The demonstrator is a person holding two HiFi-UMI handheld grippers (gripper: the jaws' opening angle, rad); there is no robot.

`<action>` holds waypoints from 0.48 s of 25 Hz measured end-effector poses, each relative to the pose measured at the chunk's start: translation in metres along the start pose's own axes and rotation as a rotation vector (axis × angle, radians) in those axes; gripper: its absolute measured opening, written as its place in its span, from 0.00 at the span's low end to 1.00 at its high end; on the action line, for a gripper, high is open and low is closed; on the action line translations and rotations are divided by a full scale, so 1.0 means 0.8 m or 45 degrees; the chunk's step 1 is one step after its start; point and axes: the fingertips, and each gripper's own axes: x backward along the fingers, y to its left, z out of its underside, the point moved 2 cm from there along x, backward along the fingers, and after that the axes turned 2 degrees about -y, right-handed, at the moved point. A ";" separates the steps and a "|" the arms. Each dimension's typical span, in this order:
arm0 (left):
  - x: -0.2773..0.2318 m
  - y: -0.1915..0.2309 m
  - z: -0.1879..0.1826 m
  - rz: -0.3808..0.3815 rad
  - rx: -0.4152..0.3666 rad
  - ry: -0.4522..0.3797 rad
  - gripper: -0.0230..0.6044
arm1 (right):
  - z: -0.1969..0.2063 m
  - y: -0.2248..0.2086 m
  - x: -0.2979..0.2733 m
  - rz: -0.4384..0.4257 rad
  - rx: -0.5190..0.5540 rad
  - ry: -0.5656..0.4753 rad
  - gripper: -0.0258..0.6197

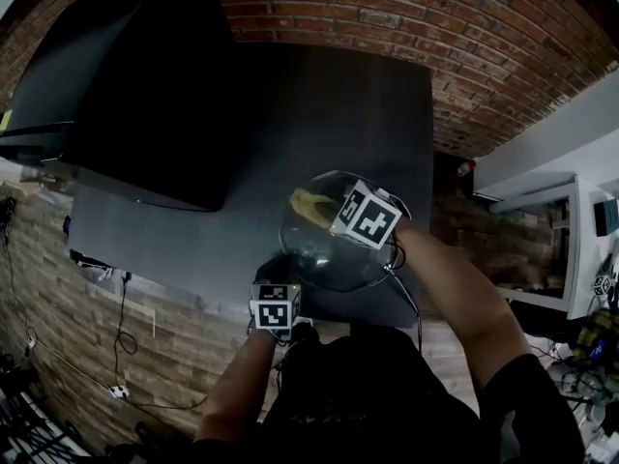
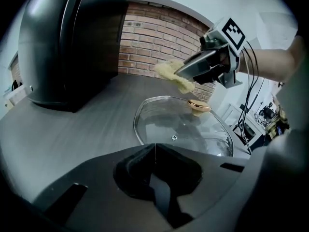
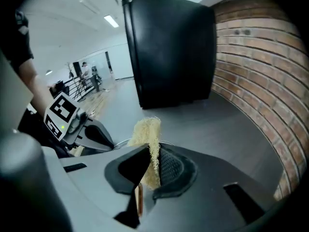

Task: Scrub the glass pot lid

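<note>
While the glass pot lid (image 1: 324, 259) rests on the dark table (image 1: 319, 104) in the head view, the right gripper (image 1: 327, 209) hangs above it and the left gripper (image 1: 280, 271) sits at its near rim. In the left gripper view, the jaws are pressed together and empty, with the lid just beyond. In the right gripper view, the jaws are clamped on a yellow scrubbing pad (image 3: 147, 129), which I judge must next come down onto the glass.

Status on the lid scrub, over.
Left tool shut at near rim of glass pot lid, seems clamped. Right tool shut on yellow scrub pad, over lid. Nothing in the way.
</note>
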 end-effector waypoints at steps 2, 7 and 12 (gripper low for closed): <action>-0.004 0.002 0.001 0.004 -0.020 0.008 0.09 | -0.010 0.028 -0.024 -0.084 0.137 0.054 0.12; -0.007 0.004 -0.006 0.044 -0.046 0.027 0.09 | -0.011 0.075 -0.078 -0.220 0.460 0.219 0.12; -0.011 0.007 -0.010 0.072 -0.057 0.027 0.09 | 0.002 0.099 -0.114 -0.323 0.609 0.345 0.12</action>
